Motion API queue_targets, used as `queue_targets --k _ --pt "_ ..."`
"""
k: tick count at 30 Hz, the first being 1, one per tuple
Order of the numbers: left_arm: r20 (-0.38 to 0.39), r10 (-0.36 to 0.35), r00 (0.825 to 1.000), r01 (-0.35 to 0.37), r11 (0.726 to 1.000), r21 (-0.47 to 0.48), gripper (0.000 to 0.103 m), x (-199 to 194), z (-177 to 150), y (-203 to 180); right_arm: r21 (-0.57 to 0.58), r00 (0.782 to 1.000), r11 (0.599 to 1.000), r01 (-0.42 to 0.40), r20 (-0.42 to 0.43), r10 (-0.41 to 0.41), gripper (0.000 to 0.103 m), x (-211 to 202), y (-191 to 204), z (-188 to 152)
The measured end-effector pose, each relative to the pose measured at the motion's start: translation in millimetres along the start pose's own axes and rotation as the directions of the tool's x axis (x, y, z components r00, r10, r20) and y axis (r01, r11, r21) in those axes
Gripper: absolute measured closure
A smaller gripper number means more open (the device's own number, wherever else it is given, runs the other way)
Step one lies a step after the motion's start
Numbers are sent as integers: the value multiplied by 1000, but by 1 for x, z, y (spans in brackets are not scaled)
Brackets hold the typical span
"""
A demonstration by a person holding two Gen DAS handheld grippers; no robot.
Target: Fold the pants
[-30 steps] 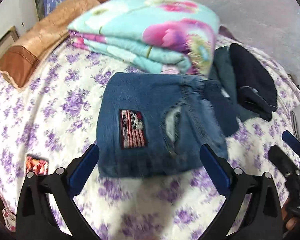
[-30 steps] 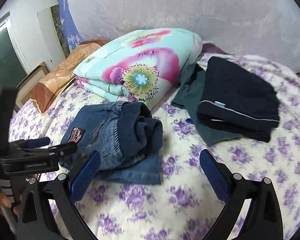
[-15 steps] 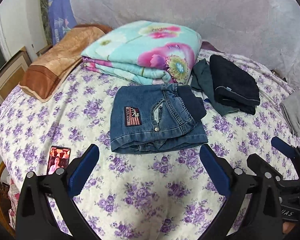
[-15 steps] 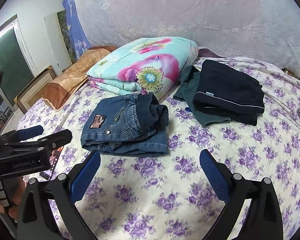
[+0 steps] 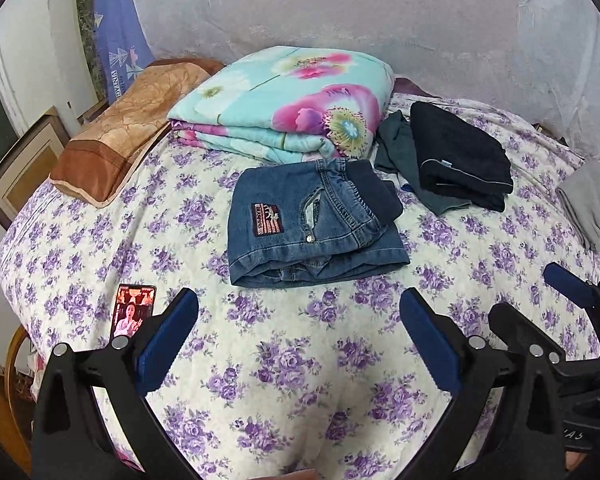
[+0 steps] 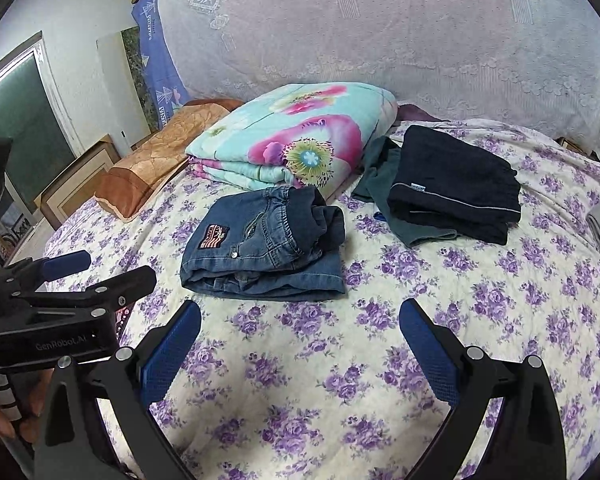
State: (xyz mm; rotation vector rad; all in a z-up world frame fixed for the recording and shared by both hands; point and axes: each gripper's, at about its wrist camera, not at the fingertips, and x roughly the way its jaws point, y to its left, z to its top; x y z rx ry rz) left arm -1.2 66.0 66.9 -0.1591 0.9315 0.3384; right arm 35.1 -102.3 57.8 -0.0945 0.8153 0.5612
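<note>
The blue jeans [image 5: 308,226] lie folded in a compact bundle on the flowered bedspread [image 5: 284,364], with a red patch on top. They also show in the right wrist view [image 6: 264,244]. My left gripper [image 5: 298,334] is open and empty, held back from the jeans over the bed's near part. My right gripper [image 6: 300,340] is open and empty, also short of the jeans. The right gripper shows at the right edge of the left wrist view [image 5: 540,304]. The left gripper shows at the left of the right wrist view [image 6: 108,270].
A folded floral quilt [image 5: 288,104] lies behind the jeans. Folded dark pants [image 5: 458,162] rest on a green garment [image 5: 400,148] to the right. A grey garment [image 5: 588,204] lies at far right. A brown pillow [image 5: 124,132] and a phone [image 5: 133,312] lie left.
Both grippers have pulled back from the jeans toward the near side of the bed. The jeans stay folded in place and look smaller and farther away.
</note>
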Motion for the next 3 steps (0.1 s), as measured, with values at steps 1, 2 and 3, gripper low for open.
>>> queue_targets --k 1,2,3 --pt "1 0 1000 0 1000 0 5 0 -1 0 -2 1000 1000 0 -1 0 4 -1 1 0" --pt "0 0 1000 0 1000 0 5 -1 -2 1 -3 1000 1000 2 0 -2 4 -1 1 0" --pt "-2 -1 1000 1 1000 2 5 -1 -3 1 -2 1000 1000 4 1 -4 4 0 1 0"
